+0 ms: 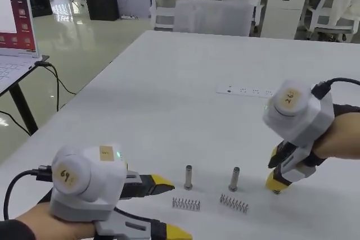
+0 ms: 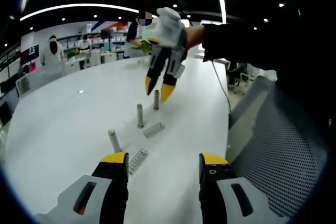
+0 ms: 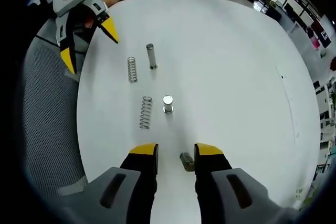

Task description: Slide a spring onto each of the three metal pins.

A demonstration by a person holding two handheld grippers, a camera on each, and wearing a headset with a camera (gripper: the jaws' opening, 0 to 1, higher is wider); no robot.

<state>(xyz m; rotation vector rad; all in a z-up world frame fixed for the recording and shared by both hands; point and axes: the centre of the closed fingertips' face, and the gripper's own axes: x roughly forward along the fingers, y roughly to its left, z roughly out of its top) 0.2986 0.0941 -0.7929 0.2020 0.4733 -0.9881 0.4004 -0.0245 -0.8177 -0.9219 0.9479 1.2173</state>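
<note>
Left gripper (image 2: 164, 158): hovering, jaws gaping wide, empty.
Right gripper (image 3: 177, 150): jaws parted, straddling end pin (image 3: 186, 162); contact unclear.
End pin: looking ribbed, blurred, partly hidden.

The pins (image 1: 188, 177) standing on the table (image 1: 169, 94) are showing smooth, satin-grey metal. The springs (image 1: 186, 204) are showing coiled metal wire. The table is appearing smooth, matt white.
</note>
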